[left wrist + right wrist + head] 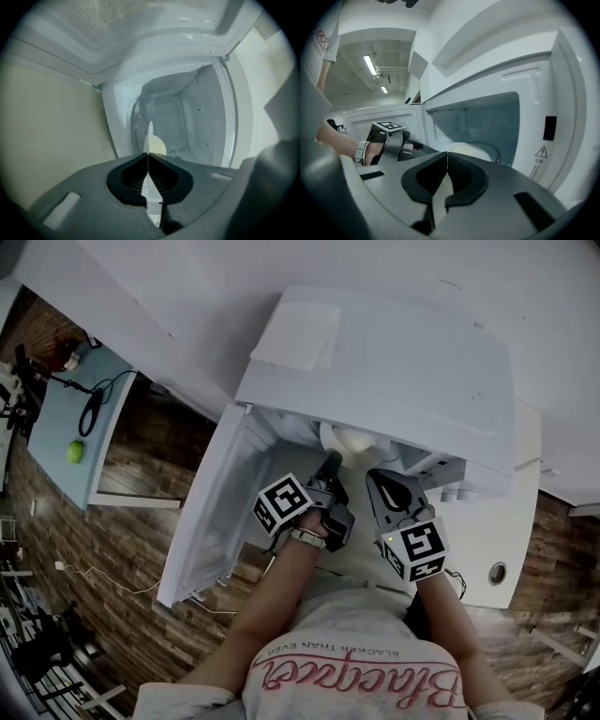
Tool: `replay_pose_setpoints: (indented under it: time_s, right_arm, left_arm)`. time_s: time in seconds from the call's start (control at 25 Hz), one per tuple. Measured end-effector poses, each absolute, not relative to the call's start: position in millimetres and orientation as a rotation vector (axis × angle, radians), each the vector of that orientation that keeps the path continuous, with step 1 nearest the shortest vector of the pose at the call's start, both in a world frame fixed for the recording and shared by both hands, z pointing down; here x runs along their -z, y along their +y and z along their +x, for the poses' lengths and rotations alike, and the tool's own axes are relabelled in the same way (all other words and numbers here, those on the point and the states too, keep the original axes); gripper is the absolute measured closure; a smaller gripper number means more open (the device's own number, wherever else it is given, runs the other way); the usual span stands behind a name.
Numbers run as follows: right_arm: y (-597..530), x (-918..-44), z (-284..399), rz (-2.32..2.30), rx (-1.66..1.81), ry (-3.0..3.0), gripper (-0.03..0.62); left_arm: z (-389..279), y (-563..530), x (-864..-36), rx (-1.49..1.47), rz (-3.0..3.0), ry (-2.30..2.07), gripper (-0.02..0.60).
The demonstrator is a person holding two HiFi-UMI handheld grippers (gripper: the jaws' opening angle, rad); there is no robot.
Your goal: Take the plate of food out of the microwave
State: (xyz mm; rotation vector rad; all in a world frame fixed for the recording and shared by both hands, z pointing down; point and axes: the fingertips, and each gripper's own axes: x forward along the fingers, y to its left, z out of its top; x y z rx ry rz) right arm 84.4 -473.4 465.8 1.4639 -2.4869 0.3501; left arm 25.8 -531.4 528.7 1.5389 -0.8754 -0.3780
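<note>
Two grey plastic grippers are at the open front of the smooth white microwave (403, 381), whose flat door (214, 507) is swung out to the left. Your left gripper (148, 154) reaches into the glossy cavity. Its dark ribbed pads (161, 180) are closed on the thin white rim of the plate (150, 133), which shows edge-on between them. A pale, rounded mound of food (158, 145) sits just past the tips. The plate is round and shallow and lies inside the cavity, near its front. Your right gripper (447, 154) is just outside the opening, to the right of the other one. Its jaws are pressed tip to tip with nothing between them, and the plate lies just beyond their tips.
</note>
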Motion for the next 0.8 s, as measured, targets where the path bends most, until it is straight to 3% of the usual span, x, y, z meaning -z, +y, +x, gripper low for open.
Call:
replay_pose_setpoints:
  time_s: [0.8]
  right_arm:
    - [-435,-445,79,1.439,-0.263,-2.544,0.583]
  left_arm:
    - [31,-496,-509,0.452,1.575,-0.818,0.569]
